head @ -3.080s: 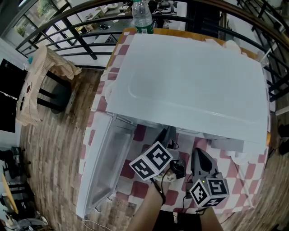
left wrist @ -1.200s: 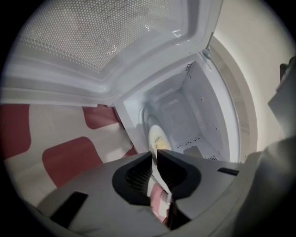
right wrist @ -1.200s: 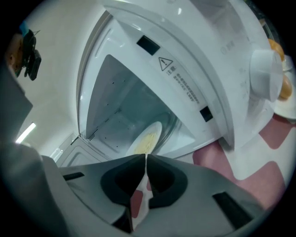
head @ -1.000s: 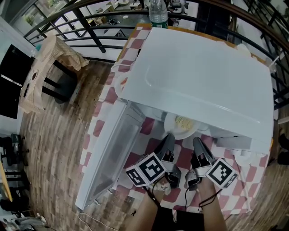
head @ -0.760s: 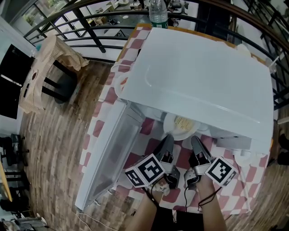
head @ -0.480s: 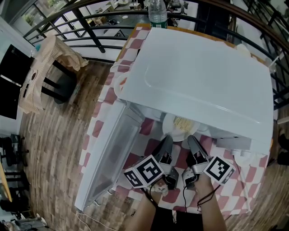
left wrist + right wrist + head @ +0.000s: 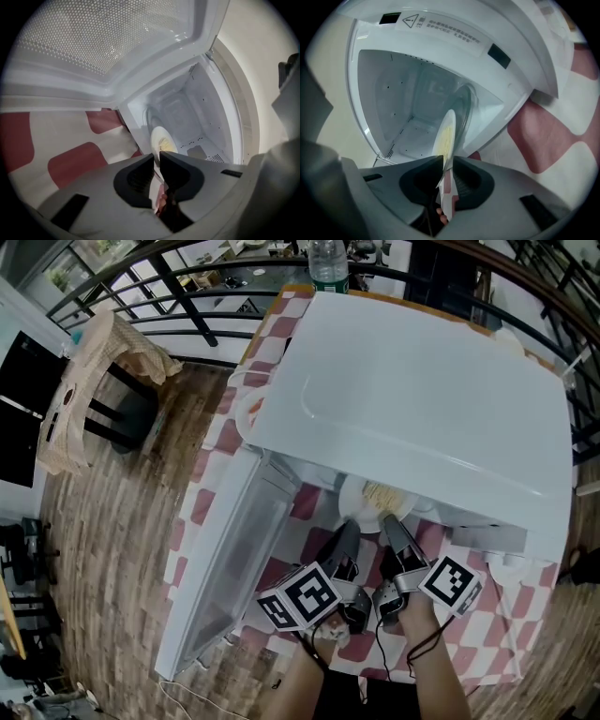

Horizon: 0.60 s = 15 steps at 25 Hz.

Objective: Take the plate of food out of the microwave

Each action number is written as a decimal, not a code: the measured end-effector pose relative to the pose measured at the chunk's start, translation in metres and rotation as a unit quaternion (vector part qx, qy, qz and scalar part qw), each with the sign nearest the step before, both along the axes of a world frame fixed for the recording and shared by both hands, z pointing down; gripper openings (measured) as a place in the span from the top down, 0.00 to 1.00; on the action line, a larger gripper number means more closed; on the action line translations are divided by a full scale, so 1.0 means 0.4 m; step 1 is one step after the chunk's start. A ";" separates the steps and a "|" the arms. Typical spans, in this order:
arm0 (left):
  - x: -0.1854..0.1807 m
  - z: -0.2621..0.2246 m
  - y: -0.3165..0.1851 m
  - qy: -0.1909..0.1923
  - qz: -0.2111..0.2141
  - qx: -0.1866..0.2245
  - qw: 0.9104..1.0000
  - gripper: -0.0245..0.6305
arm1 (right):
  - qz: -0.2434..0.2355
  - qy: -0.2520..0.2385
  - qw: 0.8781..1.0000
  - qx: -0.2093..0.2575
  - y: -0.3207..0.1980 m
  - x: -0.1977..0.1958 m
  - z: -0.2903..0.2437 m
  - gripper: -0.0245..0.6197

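Checked cloth covered the bench (image 7: pixel 487 638) beneath the white microwave (image 7: pixel 422 399). The right gripper (image 7: pixel 446 163) had its jaws clamped on the near rim of the plate of food (image 7: pixel 446 131), which sat at the oven's open mouth. The left gripper (image 7: pixel 157 158) jaws were opening, the rim just at their tips, seemingly unpressed. The plate was judged stiff, smooth and breakable, best carried level by its rim.

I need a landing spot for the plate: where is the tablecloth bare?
Bare tablecloth shows between the open door and the plate, and at the table's front right corner. It is crowded at the microwave mouth, where the right gripper grips the plate.
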<state>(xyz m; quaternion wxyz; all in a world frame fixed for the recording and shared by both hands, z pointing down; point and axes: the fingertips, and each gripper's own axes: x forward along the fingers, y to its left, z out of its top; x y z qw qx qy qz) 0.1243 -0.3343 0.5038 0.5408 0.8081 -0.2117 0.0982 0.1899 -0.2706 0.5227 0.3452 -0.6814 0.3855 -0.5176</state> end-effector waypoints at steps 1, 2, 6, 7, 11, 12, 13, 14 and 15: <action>-0.001 0.002 0.000 -0.002 0.001 0.001 1.000 0.86 | -0.001 0.000 1.000 0.001 -0.002 0.000 0.001 0.83; -0.003 0.005 0.000 -0.004 0.003 0.003 1.000 0.86 | -0.001 0.001 1.000 0.002 -0.004 -0.001 0.001 0.83; -0.005 0.012 -0.003 -0.009 0.005 0.003 1.000 0.86 | -0.004 0.003 1.000 0.008 -0.015 -0.002 -0.001 0.86; -0.004 0.012 -0.004 -0.008 0.006 0.002 1.000 0.86 | -0.006 0.006 1.000 0.011 -0.018 -0.002 -0.003 0.89; -0.001 0.010 -0.006 -0.003 0.008 -0.001 1.000 0.85 | -0.009 0.009 1.000 0.017 -0.022 -0.004 -0.003 0.89; -0.001 0.010 -0.006 -0.003 0.010 -0.002 1.000 0.85 | -0.007 0.008 1.000 0.017 -0.021 -0.003 -0.002 0.89; 0.000 0.010 -0.005 -0.002 0.011 -0.002 1.000 0.85 | -0.005 0.007 1.000 0.018 -0.021 -0.002 -0.002 0.89; 0.000 0.008 -0.005 -0.001 0.012 -0.002 1.000 0.85 | -0.004 0.007 1.000 0.020 -0.020 -0.001 -0.003 0.89; -0.001 0.008 -0.006 -0.002 0.013 0.000 1.000 0.85 | -0.003 0.007 1.000 0.020 -0.019 0.000 -0.003 0.89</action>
